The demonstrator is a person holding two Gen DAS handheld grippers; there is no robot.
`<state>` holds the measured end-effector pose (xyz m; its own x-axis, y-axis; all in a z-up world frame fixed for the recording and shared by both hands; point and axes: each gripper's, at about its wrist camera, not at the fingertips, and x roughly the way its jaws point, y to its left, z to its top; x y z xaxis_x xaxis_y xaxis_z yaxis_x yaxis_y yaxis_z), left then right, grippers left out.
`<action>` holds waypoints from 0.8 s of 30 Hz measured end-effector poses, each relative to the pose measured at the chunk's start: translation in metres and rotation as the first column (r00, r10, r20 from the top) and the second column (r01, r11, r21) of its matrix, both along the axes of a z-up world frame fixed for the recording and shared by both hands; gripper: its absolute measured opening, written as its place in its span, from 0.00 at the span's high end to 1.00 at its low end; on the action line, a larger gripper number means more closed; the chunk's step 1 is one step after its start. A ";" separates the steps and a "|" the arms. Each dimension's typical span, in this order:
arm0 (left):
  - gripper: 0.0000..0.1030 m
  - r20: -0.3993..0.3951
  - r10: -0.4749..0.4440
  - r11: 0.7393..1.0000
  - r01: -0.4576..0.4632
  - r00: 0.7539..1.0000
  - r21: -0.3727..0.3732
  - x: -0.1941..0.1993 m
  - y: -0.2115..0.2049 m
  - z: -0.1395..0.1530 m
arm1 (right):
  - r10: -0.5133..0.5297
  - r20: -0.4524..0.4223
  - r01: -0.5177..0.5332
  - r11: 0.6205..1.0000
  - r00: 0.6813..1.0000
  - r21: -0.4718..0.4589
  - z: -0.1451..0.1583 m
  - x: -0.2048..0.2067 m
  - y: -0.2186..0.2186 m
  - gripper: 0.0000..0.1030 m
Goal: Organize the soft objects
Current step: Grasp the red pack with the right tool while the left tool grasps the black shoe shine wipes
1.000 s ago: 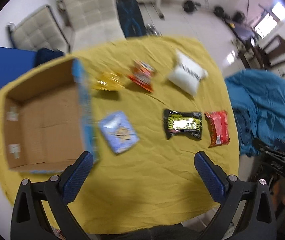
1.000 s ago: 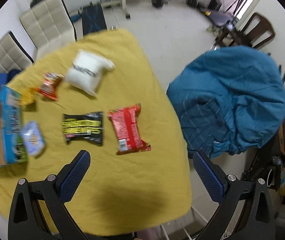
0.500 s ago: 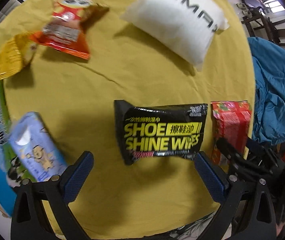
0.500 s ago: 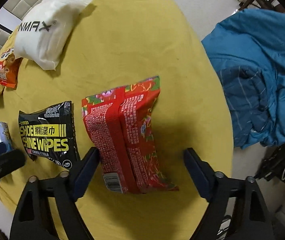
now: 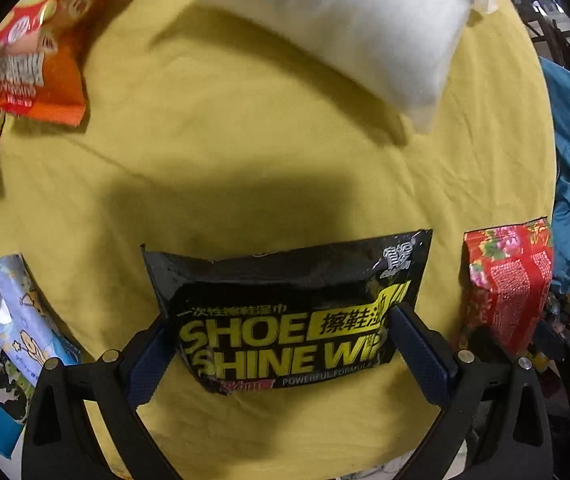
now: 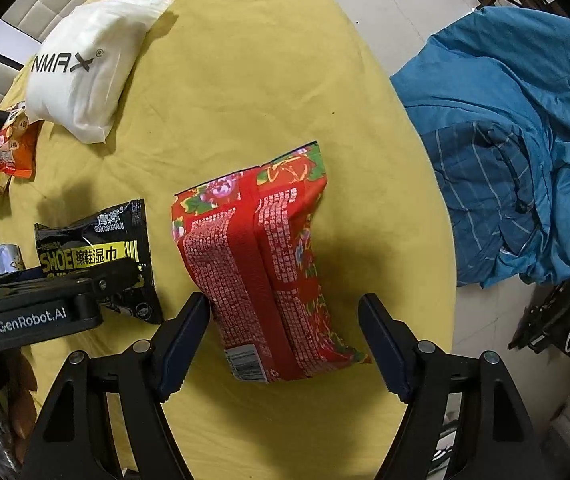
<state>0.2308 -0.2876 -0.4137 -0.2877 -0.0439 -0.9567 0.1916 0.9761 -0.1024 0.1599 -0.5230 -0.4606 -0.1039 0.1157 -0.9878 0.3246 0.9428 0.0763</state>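
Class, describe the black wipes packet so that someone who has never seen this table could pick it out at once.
Start at the yellow tablecloth; near its front edge, between the left gripper fingers, lies the black wipes packet. Left of the red flowered packet and nearer than the white pillow, it alone is black, with yellow "SHOE SHINE" lettering.

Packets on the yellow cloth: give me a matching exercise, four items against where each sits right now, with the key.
Items:
1. black shoe shine wipes pack
2. red floral pack
3. white pillow pack
4. orange snack bag

Places:
A. between the right gripper's open fingers
B. far side of the cloth, printed NMAX
C. between the left gripper's fingers
D. far left, beside a yellow bag

Pairs: 1-C, 2-A, 3-B, 4-D
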 end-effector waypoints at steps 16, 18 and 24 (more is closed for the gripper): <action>0.39 0.116 -0.025 0.999 0.028 0.993 -0.029 -0.011 0.006 0.062 | 0.030 -0.054 -0.035 0.995 0.998 -0.092 -0.007 0.007 0.026 0.52; 0.40 0.127 -0.018 0.998 0.025 0.992 -0.052 -0.018 0.008 0.072 | 0.017 -0.047 -0.021 0.997 0.999 -0.081 -0.004 0.005 0.025 0.52; 0.45 0.143 0.045 0.993 -0.028 0.989 -0.119 -0.011 0.036 0.116 | 0.007 -0.029 -0.009 0.997 1.000 -0.071 0.001 0.000 0.021 0.53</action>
